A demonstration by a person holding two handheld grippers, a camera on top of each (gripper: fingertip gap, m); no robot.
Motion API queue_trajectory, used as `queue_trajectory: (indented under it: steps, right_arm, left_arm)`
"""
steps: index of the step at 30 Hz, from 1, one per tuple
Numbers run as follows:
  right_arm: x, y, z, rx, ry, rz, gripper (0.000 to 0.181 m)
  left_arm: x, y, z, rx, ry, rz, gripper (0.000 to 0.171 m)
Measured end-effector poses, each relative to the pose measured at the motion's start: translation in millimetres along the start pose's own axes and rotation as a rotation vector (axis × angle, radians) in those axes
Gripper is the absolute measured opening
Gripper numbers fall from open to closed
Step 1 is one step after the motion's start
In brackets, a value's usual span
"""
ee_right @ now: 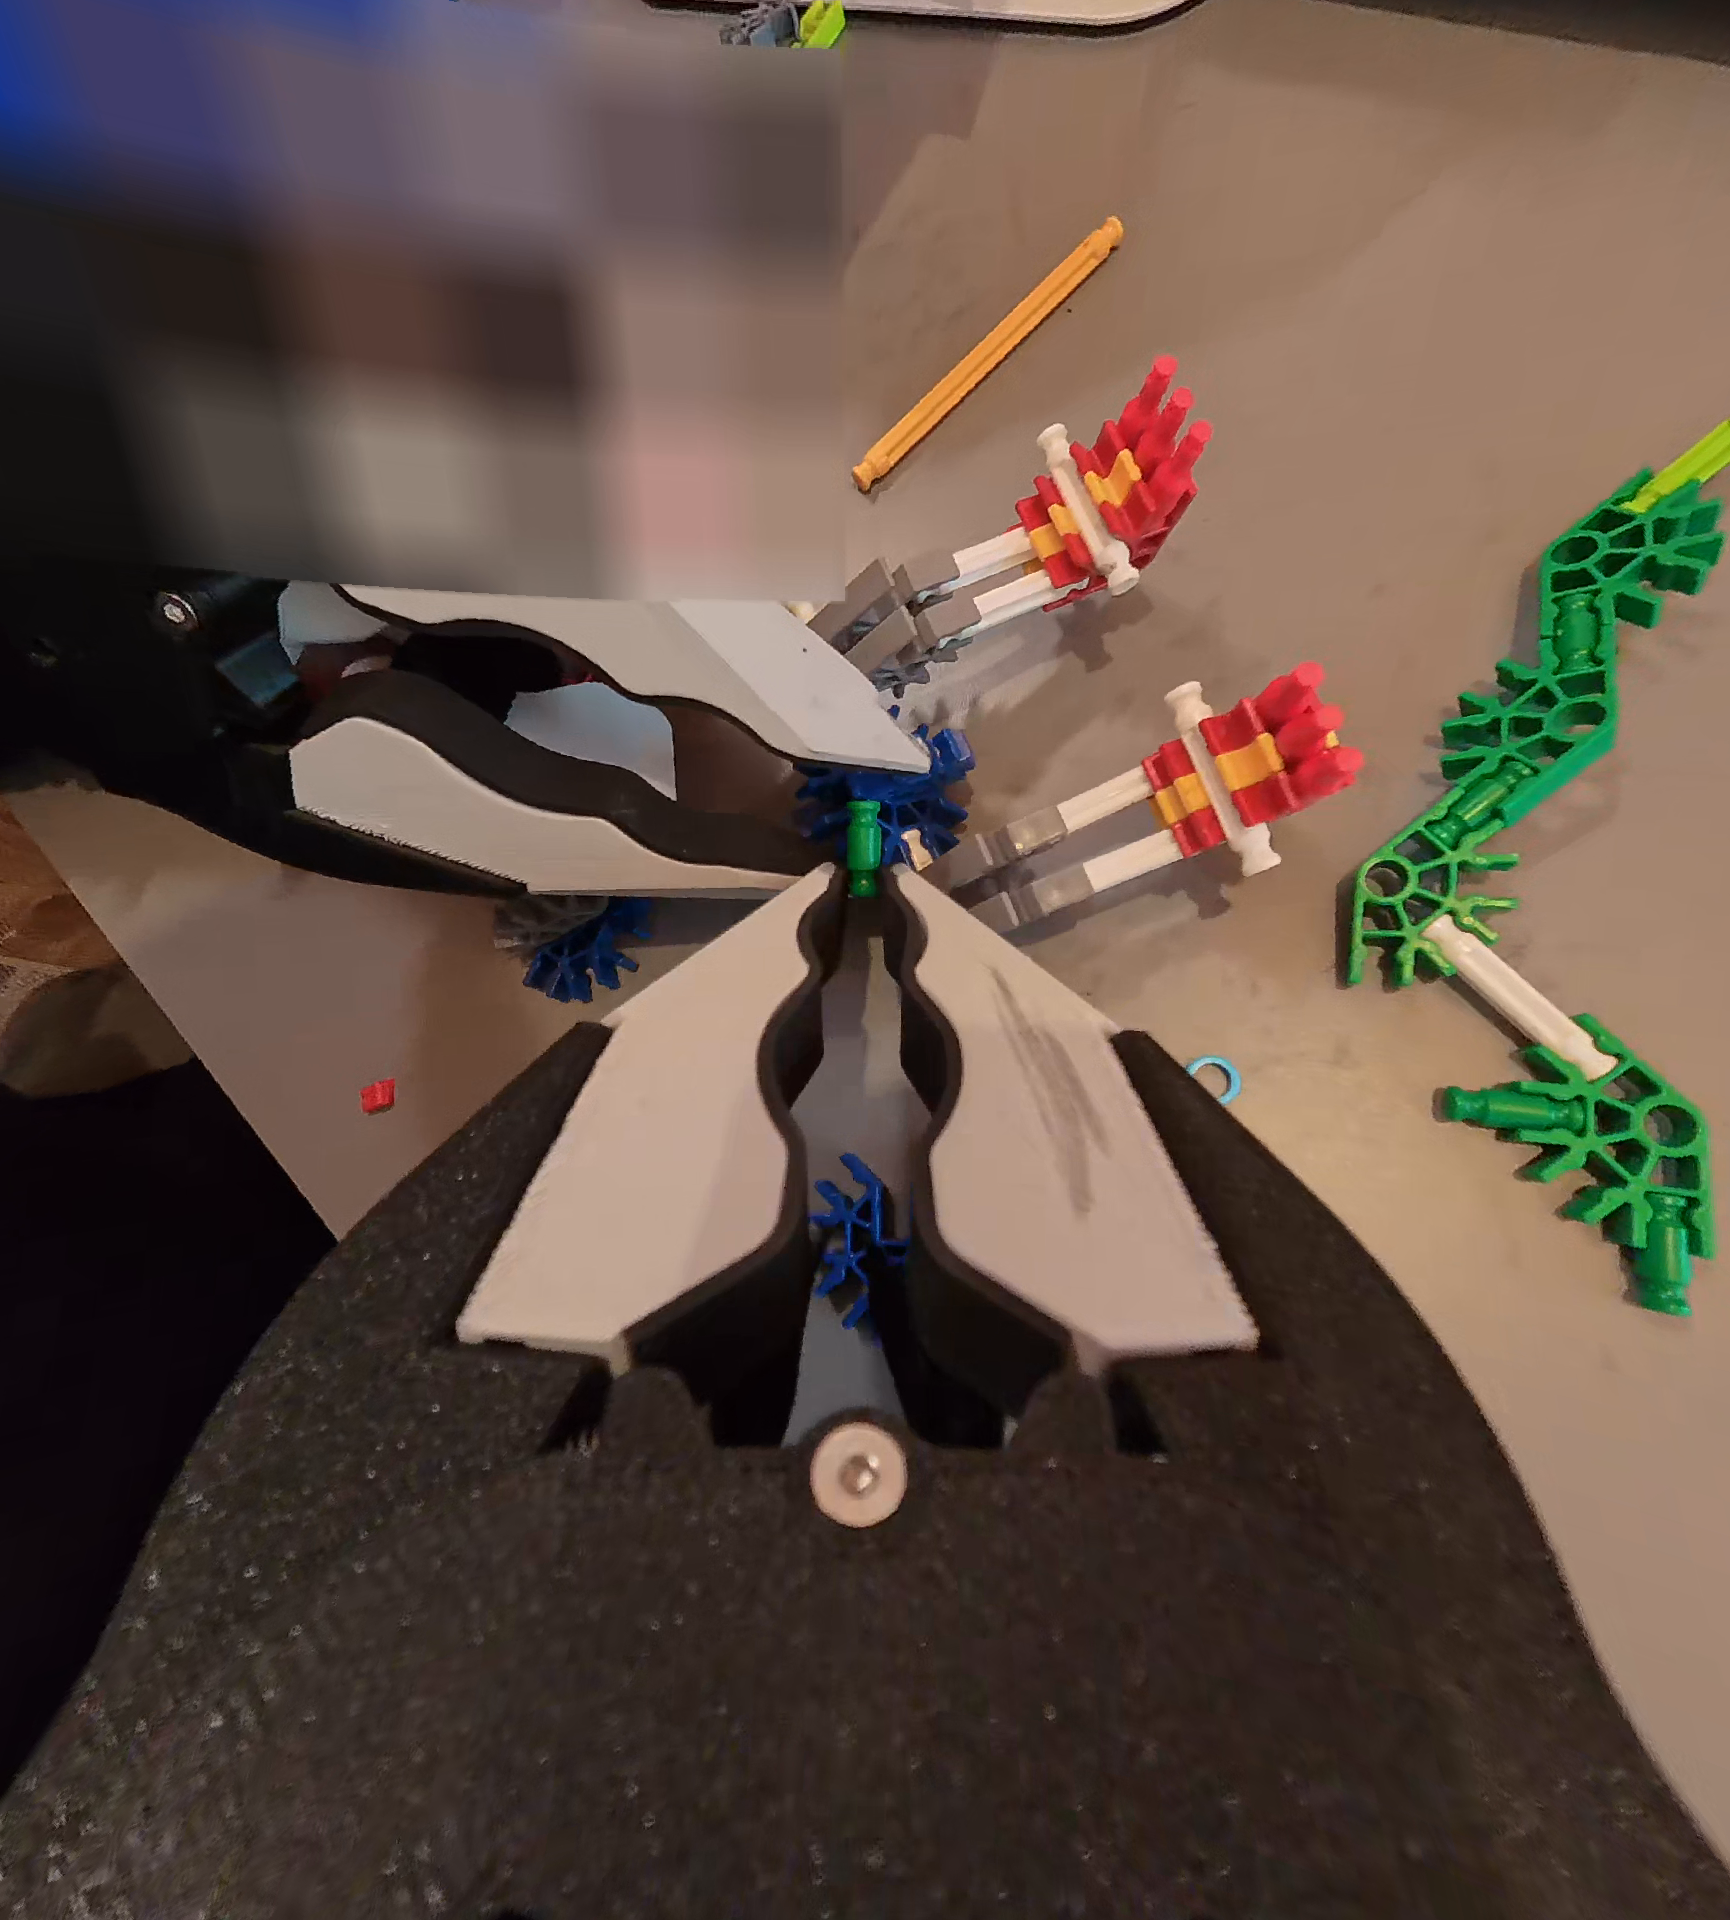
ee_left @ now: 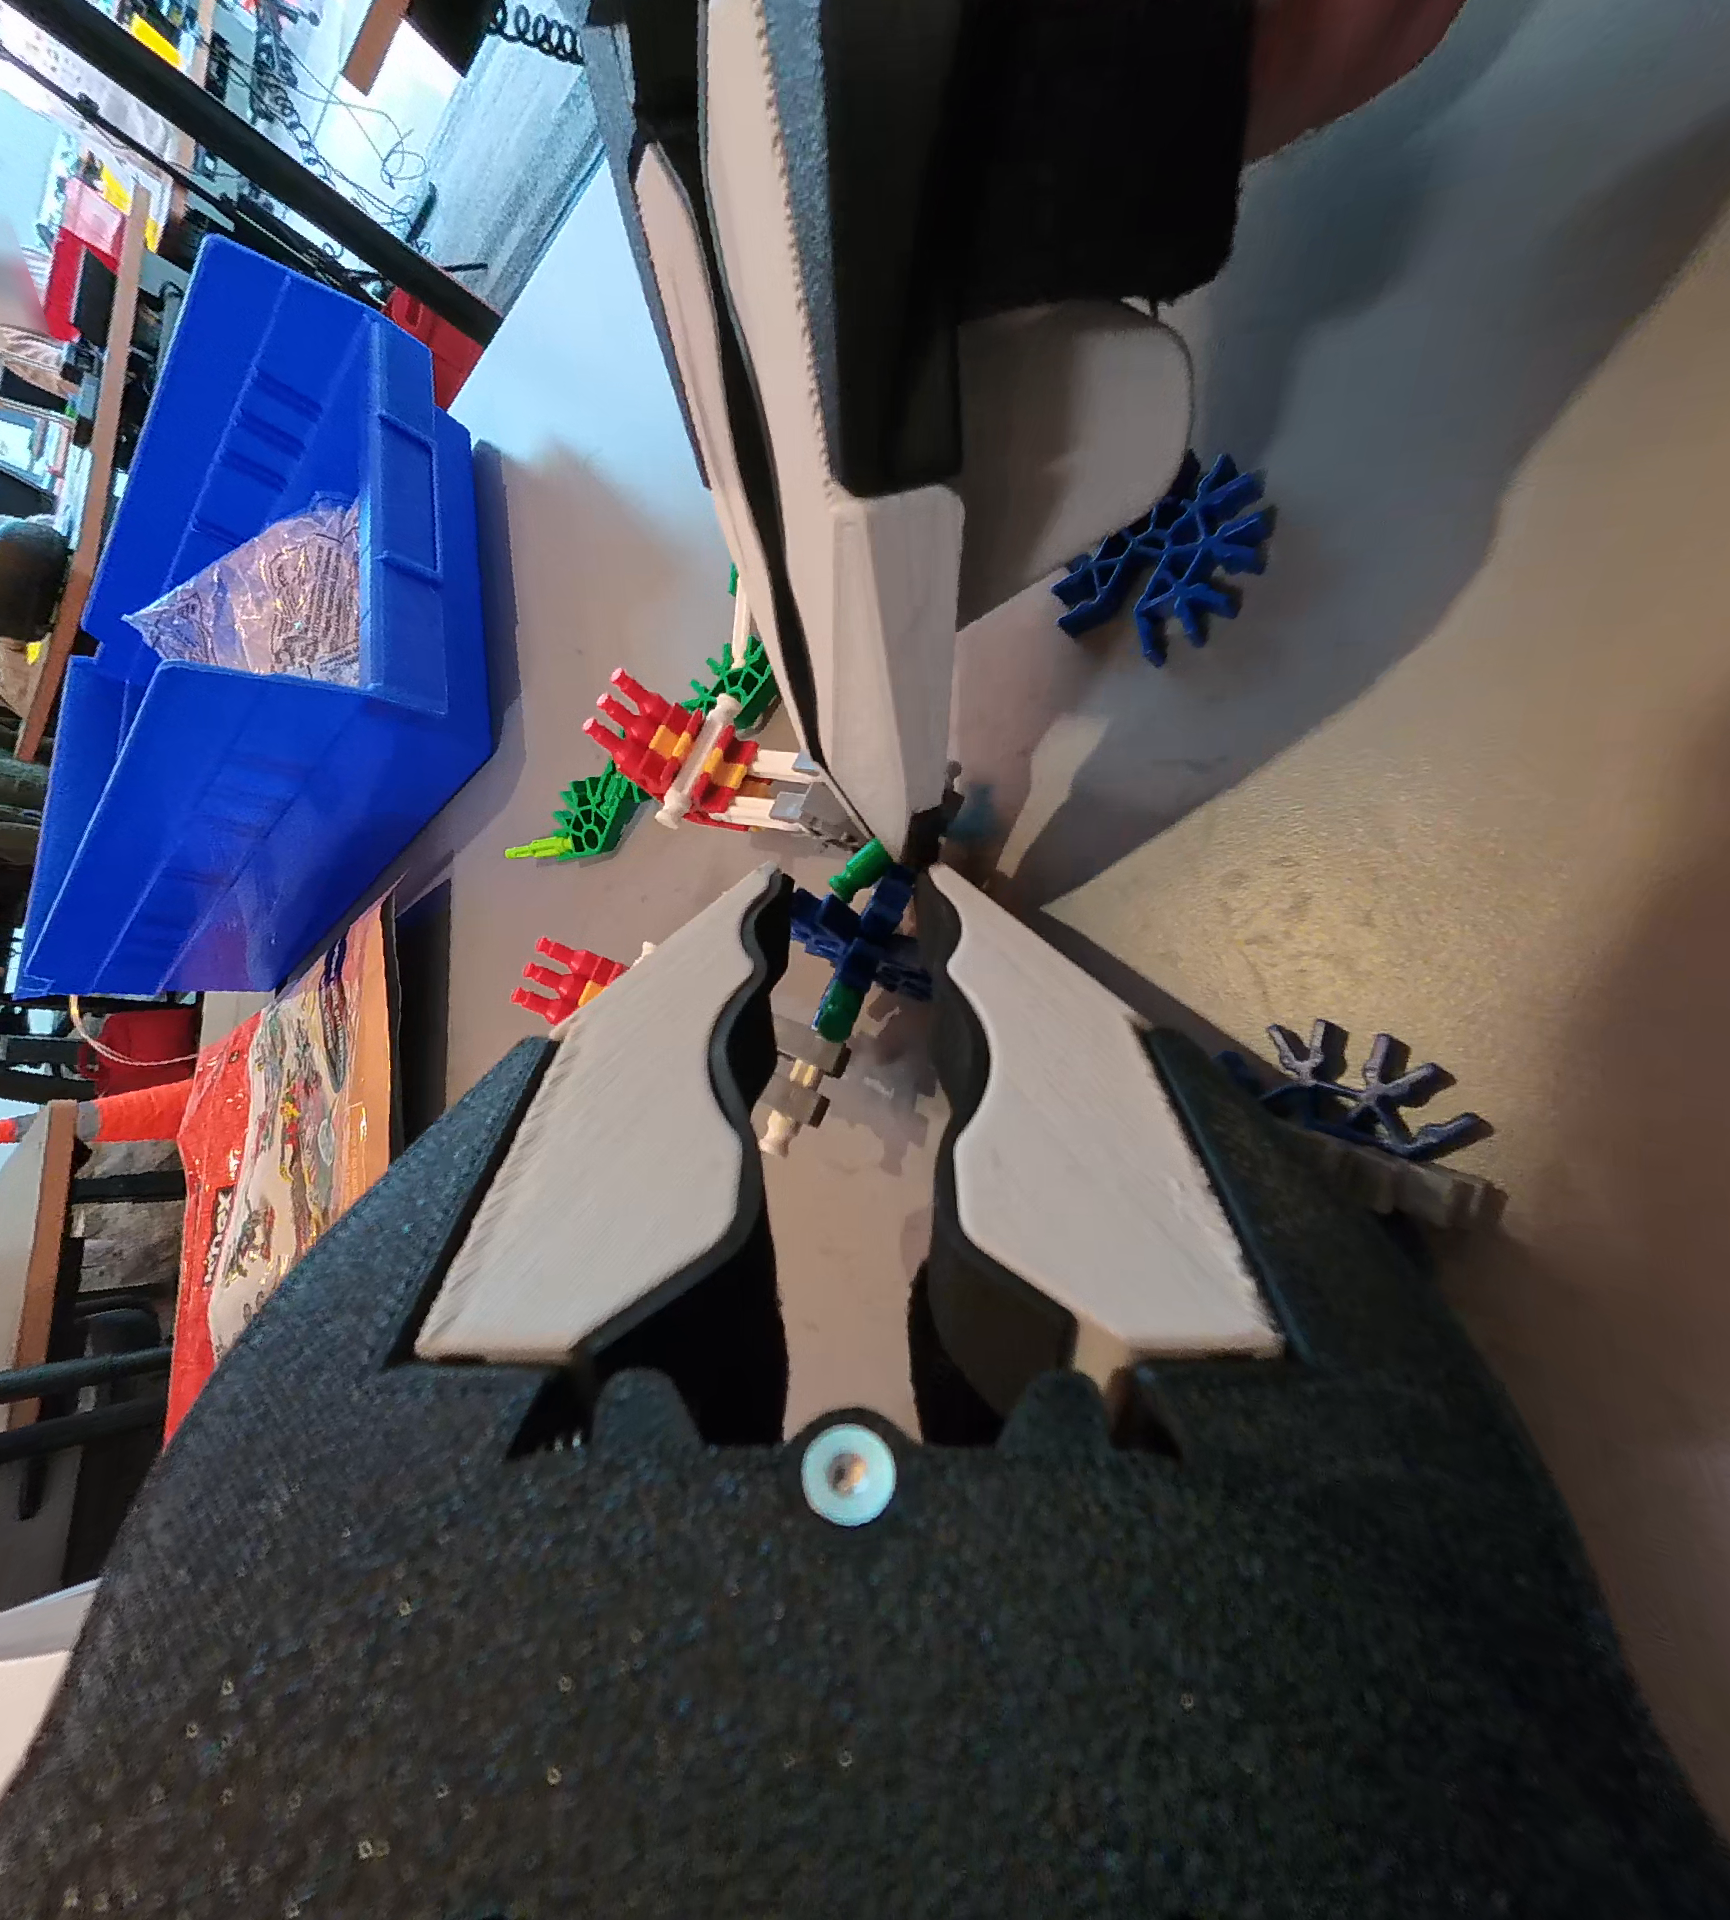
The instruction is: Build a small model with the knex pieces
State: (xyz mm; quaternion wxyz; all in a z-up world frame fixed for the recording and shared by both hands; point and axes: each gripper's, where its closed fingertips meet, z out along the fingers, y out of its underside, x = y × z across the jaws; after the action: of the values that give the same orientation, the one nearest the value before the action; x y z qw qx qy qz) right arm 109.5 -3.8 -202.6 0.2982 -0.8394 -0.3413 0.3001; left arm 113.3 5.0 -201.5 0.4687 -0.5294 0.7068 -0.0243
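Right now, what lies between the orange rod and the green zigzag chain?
In the right wrist view, two red-and-yellow clusters on white rods lie between the orange rod and the green zigzag chain.

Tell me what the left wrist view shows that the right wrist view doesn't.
Only the left wrist view shows the blue bins and the printed orange box. Only the right wrist view shows the orange rod and the small red piece. Both share the blue connector with its short green rod, where the left gripper and right gripper meet.
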Motion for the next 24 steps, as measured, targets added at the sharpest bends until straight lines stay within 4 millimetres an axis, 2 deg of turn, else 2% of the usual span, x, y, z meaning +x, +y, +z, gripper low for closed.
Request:
queue_trajectory:
  steps: [9,24]
  right_arm:
    - [-2.1,-5.6,-2.3,0.044,-0.021,0.006,0.011]
    - [-2.7,-7.2,-3.2,0.086,0.025,-0.164,0.011]
  left_arm:
    - [0.4,-0.7,0.0,0.005,-0.001,0.005,0.023]
    - [0.9,-1.3,0.1,0.008,0.0,0.01,0.023]
